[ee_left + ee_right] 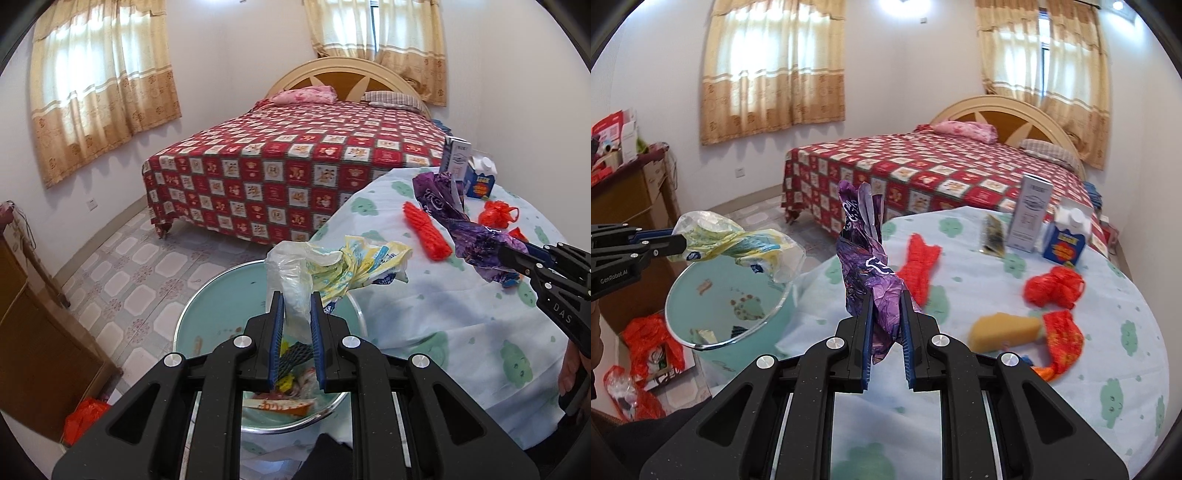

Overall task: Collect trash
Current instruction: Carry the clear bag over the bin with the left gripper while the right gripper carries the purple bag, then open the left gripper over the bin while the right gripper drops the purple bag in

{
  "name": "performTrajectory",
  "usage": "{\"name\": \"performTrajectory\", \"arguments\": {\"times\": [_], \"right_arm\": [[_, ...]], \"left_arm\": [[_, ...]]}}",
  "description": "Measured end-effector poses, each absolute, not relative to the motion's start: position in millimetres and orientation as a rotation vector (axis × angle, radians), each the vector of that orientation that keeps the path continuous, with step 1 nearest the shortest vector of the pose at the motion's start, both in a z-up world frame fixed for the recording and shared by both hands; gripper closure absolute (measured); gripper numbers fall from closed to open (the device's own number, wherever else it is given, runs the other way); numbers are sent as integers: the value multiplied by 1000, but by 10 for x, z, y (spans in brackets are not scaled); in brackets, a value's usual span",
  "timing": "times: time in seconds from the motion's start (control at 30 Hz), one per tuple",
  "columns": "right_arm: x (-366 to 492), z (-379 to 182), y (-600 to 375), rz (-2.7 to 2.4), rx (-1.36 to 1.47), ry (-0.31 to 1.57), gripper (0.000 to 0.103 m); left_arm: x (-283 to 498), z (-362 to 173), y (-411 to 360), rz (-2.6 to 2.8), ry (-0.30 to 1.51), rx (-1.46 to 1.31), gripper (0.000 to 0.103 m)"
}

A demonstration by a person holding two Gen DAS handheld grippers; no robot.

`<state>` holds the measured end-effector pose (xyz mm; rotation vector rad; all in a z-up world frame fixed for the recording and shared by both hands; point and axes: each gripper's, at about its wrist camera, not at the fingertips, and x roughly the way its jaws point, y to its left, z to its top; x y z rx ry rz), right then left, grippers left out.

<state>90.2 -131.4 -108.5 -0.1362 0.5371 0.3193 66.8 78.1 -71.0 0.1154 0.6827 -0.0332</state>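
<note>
A: L gripper point(297, 314) — we've got jaws clamped on a clear and yellow plastic bag point(332, 266), held over the mint bin point(207, 314), which has scraps in it.

B: Agreed. R gripper point(886, 314) — jaws clamped on a purple wrapper point(866, 258), held above the surface point(1108, 369), near the bin side.

A: On the surface we see orange netting point(919, 266), red bags point(1054, 286), a yellow sponge point(1001, 330), a blue carton point(1065, 243), a tall box point(1032, 214).

B: Bed point(923, 166) behind.
</note>
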Motion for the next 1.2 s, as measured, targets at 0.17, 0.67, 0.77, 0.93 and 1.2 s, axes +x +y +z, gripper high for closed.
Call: {"name": "performTrajectory", "arguments": {"times": [0.17, 0.67, 0.77, 0.93, 1.2], "right_arm": [[878, -1092, -1079, 360, -163, 537, 89], [916, -1135, -637, 444, -217, 546, 89], [923, -1145, -569, 457, -227, 548, 89], [936, -1152, -456, 476, -245, 552, 89], [948, -1156, -296, 504, -269, 558, 88]], "left_arm": [[621, -751, 944, -5, 694, 111, 88], [544, -811, 1397, 80, 706, 76, 88], [541, -809, 1461, 92, 707, 68, 88], [536, -824, 1573, 112, 710, 55, 88], [546, -847, 1716, 138, 719, 30, 88]]}}
